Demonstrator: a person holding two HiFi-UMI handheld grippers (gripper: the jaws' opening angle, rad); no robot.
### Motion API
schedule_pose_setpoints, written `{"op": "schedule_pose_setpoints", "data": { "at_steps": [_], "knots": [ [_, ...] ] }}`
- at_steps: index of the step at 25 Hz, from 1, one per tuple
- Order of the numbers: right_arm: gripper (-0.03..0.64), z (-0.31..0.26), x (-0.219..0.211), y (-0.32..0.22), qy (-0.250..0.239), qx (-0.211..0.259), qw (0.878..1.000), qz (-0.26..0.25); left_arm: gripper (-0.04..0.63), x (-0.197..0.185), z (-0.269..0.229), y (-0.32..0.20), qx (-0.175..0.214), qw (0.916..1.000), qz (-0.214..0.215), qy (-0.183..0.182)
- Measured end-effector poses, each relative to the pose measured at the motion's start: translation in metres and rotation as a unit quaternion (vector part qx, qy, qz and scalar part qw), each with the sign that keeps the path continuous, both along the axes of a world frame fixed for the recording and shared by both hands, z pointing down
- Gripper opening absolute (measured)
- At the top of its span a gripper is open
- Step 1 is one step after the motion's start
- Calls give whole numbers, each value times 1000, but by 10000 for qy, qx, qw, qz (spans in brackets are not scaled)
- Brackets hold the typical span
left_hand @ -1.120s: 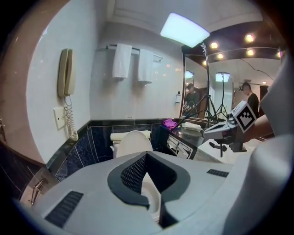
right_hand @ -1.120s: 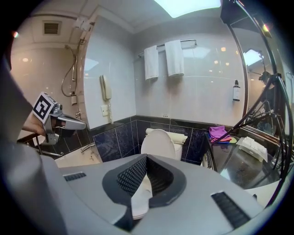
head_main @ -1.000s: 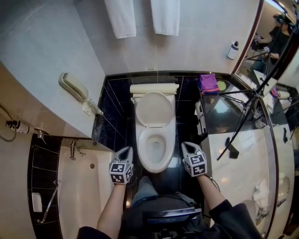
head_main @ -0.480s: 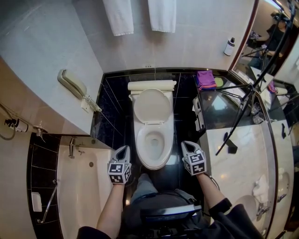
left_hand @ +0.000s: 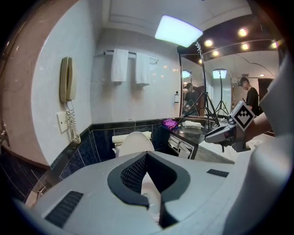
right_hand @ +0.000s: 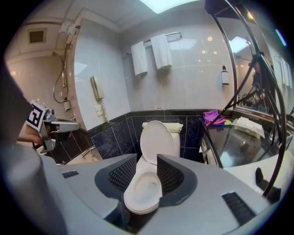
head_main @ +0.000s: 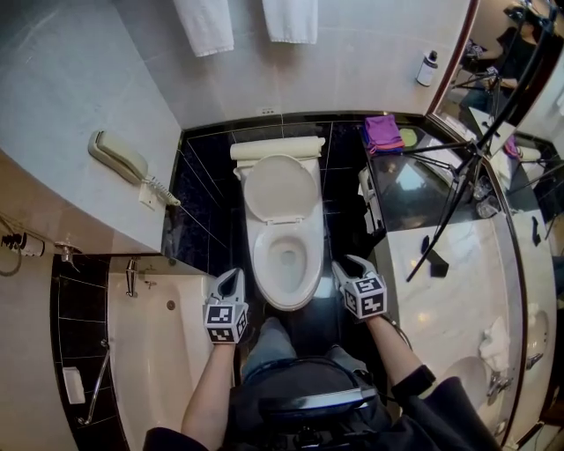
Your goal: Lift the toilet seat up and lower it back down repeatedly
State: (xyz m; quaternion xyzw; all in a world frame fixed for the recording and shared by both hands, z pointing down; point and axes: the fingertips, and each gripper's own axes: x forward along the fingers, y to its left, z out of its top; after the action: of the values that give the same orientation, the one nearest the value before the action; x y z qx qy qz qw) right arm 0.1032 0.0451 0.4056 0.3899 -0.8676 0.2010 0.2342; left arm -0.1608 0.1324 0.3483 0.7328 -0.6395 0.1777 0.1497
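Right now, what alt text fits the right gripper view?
The right gripper has just opened its jaws, gripping nothing; through the gap a white toilet, lid raised, stands against dark wall tiles. The left gripper shows at far left.

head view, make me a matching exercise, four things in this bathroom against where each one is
1 wall phone
2 purple cloth
3 towels
4 toilet lid

a tipped up in front of the tank
b on the dark counter
c hanging high above the tank
d mounted left of the toilet

Pairs: 1-d, 2-b, 3-c, 4-a
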Motion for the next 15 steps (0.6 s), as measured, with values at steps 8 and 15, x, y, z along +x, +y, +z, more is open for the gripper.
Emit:
{"op": "schedule_pose_setpoints", "data": {
  "at_steps": [8,15],
  "knots": [
    [206,89,12,-1,-102,-1052,9928,564,0,14,39,-21,-299,9989,352,-105],
    [248,186,7,1,-339,-2001,9751,898,0,26,99,-49,-374,9966,662,-311]
  ]
}}
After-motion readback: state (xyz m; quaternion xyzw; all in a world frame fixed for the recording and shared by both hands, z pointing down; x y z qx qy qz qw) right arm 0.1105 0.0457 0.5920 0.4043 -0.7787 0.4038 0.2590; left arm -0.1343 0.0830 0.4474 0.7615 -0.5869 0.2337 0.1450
